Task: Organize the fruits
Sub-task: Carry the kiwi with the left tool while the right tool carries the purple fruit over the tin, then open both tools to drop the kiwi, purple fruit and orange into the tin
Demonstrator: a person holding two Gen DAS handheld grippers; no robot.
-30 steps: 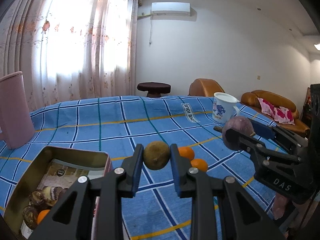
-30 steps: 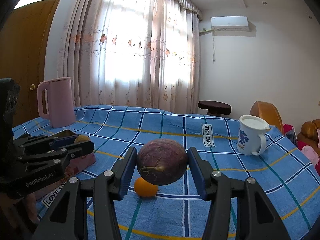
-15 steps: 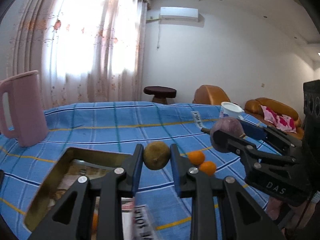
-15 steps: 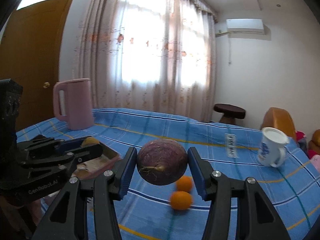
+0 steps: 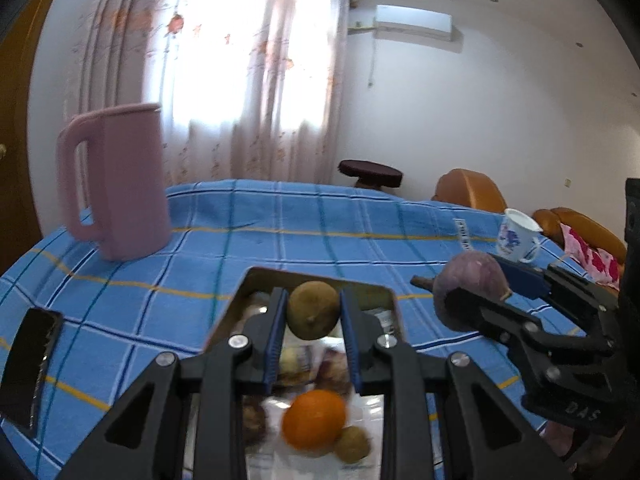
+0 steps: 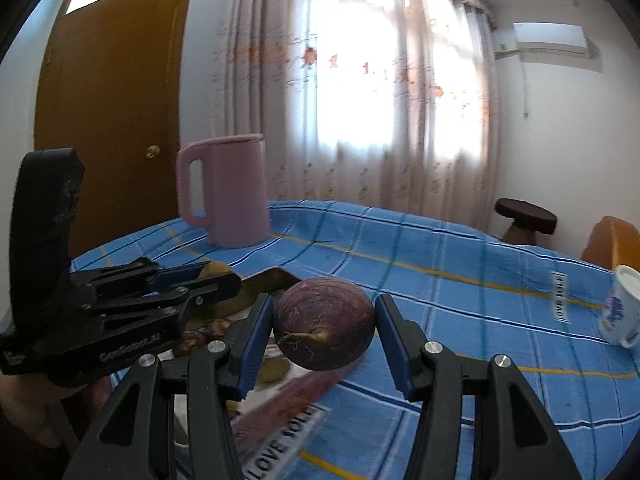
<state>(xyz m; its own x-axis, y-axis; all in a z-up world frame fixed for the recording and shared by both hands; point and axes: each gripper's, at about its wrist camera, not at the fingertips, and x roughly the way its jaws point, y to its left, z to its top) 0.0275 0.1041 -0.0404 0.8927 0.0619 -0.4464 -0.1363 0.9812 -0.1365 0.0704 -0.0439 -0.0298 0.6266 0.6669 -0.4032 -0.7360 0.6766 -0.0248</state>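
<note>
My left gripper (image 5: 314,316) is shut on a brown kiwi (image 5: 313,315) and hangs over the open metal tin (image 5: 316,278). Inside the tin lie an orange (image 5: 314,420), a second kiwi (image 5: 352,445) and several darker fruits. My right gripper (image 6: 325,334) is shut on a round purple fruit (image 6: 324,334) with a short stem. It hovers just right of the tin (image 6: 280,276), beside the left gripper (image 6: 208,276). In the left wrist view the right gripper's purple fruit (image 5: 470,290) shows at the right.
A pink jug (image 5: 116,180) stands on the blue checked cloth (image 5: 320,220) behind the tin. A white mug (image 5: 516,240) sits at the far right, and a dark phone (image 5: 30,364) lies at the left. A stool (image 5: 370,170) and orange armchairs stand beyond the table.
Both grippers swung left with their fruits. The tin slid from the lower left to under the left gripper. The loose oranges on the cloth left both views.
</note>
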